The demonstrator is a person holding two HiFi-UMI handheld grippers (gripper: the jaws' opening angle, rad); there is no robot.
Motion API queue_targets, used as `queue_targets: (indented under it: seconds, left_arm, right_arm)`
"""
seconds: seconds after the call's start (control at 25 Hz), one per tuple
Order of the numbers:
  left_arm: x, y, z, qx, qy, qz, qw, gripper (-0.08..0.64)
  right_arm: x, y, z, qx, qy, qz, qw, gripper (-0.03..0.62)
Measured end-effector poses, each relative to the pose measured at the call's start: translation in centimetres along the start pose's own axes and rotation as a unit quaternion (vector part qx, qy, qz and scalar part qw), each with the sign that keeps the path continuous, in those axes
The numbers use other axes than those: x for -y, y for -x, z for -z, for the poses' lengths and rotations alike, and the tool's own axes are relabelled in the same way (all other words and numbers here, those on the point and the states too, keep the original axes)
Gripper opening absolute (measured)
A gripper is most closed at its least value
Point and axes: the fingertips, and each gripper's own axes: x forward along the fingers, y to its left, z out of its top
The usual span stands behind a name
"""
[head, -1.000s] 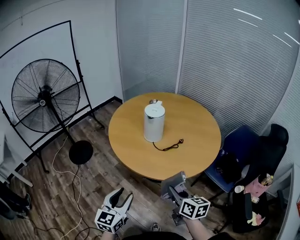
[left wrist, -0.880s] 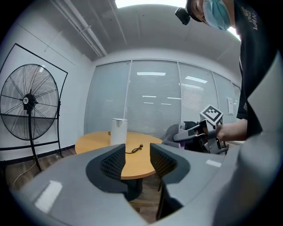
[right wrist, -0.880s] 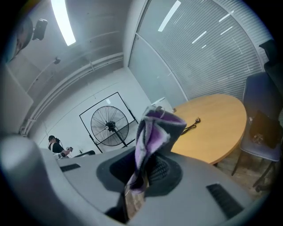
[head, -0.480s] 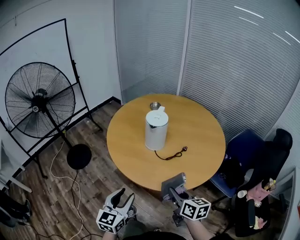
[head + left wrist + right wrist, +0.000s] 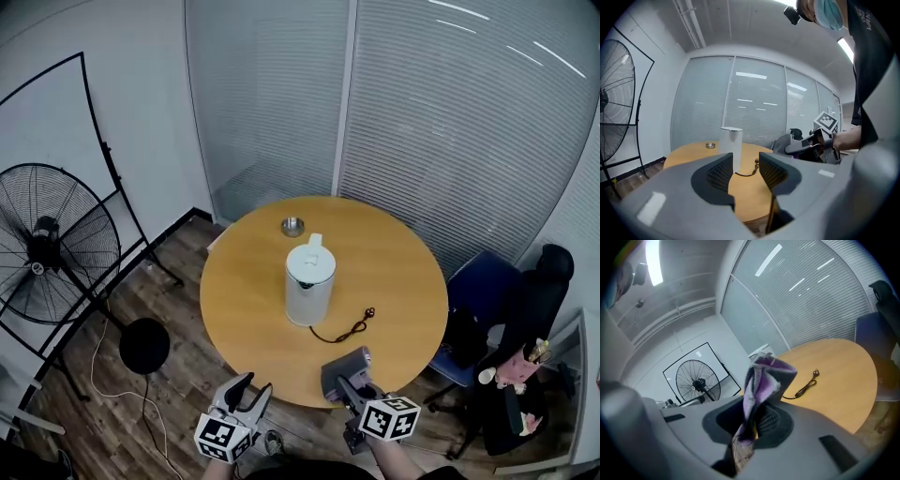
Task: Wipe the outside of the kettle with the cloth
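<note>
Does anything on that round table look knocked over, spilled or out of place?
Nothing is spilled or tipped. The white kettle stands upright near the middle of the table. Only its black cord looks untidy: it trails loose across the wood, its plug lying free. A small metal dish sits behind the kettle.

Fan (image 5: 56, 246) — left side beyond the head view's edge

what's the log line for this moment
right gripper: shut on cloth | left gripper: open, empty | kettle: upright on table, untouched | wiping: not started
</note>
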Motion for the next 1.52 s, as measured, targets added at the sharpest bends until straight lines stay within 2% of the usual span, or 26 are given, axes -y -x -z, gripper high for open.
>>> queue_targets:
  seconds: [0.36, 0.6, 0.92, 1.0, 1.16, 1.36, 1.52]
  left_arm:
    - [-6.1, -3.5, -1.5, -0.004, -0.019, 0.074, 0.9970, 0.160]
    - [-8.8, -5.9, -2.4, -0.009, -0.046, 0.114, 0.9924, 0.160]
    - [-9.7, -10.7, -4.1, -0.001, -0.095, 0.134, 0.9864, 0.177]
    - [-9.8, -12.0, -4.7, -0.003, -0.117, 0.135, 0.9839, 0.190]
    - [-9.2, -14.5, -5.1, -0.021, -0.191, 0.153, 0.9694, 0.226]
    - [-8.9, -18.0, -5.2, -0.054, -0.277, 0.170, 0.9442, 0.252]
    - [-8.3, -20.3, -5.9, -0.066, -0.325, 0.189, 0.9244, 0.281]
  right_arm:
    - [-0.8, -4.9, -2.5, 0.049, -0.015, 0.049, 0.997, 0.041]
    - [-0.7, -6.8, -3.4, 0.062, -0.012, 0.075, 0.995, 0.041]
    - [0.7, -9.3, -5.7, 0.060, -0.005, 0.065, 0.996, 0.041]
    - [1.2, -10.0, -6.3, 0.056, -0.004, 0.055, 0.997, 0.041]
    - [2.1, -11.1, -7.7, 0.049, -0.006, 0.033, 0.998, 0.041]
    - [2.9, -12.6, -9.5, 0.040, -0.009, 0.003, 0.999, 0.041]
    - [3.0, -13.6, -11.0, 0.041, -0.011, -0.023, 0.999, 0.041]
